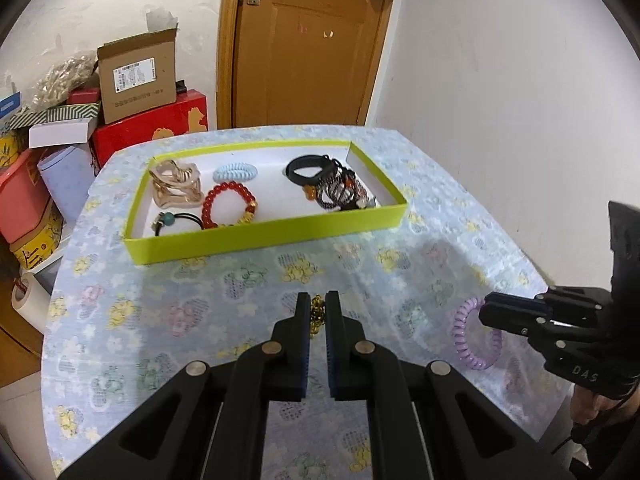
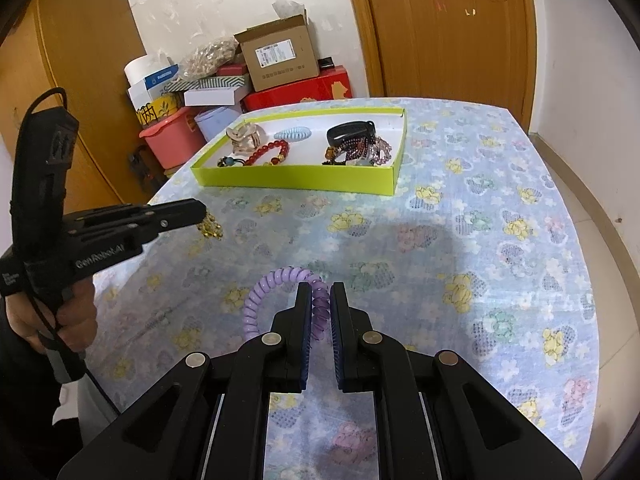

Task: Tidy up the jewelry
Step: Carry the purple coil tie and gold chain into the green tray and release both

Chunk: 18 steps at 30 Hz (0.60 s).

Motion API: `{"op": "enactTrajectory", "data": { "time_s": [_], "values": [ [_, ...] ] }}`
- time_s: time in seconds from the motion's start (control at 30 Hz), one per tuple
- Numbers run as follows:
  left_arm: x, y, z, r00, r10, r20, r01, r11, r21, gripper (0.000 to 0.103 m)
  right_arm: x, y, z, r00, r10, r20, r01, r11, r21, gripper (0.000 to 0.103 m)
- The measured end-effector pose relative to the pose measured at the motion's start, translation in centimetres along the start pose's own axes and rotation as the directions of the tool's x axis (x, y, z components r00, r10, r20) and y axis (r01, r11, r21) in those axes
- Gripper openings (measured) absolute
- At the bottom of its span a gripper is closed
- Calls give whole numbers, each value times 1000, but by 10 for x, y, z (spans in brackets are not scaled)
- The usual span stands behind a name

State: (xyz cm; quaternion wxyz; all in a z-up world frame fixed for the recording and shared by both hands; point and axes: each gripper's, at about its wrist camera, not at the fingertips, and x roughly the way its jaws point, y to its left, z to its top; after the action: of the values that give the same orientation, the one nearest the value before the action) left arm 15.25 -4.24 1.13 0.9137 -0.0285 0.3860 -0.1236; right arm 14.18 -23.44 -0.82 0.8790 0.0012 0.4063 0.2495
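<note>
A gold chain (image 1: 317,314) is pinched, hanging lengthwise, by the left hand-held gripper (image 1: 318,304); a purple coil band (image 2: 280,300) is clamped flat over the desk (image 2: 460,240) by the right hand-held gripper (image 2: 321,300).

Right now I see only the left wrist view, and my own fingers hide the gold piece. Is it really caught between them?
Observer: Yes. The right wrist view shows the gold beaded piece hanging in a small bunch from the tip of the left gripper.
Operator: And the right gripper, does it grip the purple tie, or only touch it?
Observer: The right gripper has its fingers closed on one side of the purple coil hair tie. The rest of the loop sticks out to its left.
</note>
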Motion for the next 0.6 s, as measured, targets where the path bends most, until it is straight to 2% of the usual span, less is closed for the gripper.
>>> {"op": "enactTrajectory", "data": {
  "time_s": [0.6],
  "values": [
    [-17, 11, 32, 999, 26, 37, -26, 1000, 11, 7, 4, 11, 33, 999, 15, 29, -13, 998, -58, 9]
  ]
}}
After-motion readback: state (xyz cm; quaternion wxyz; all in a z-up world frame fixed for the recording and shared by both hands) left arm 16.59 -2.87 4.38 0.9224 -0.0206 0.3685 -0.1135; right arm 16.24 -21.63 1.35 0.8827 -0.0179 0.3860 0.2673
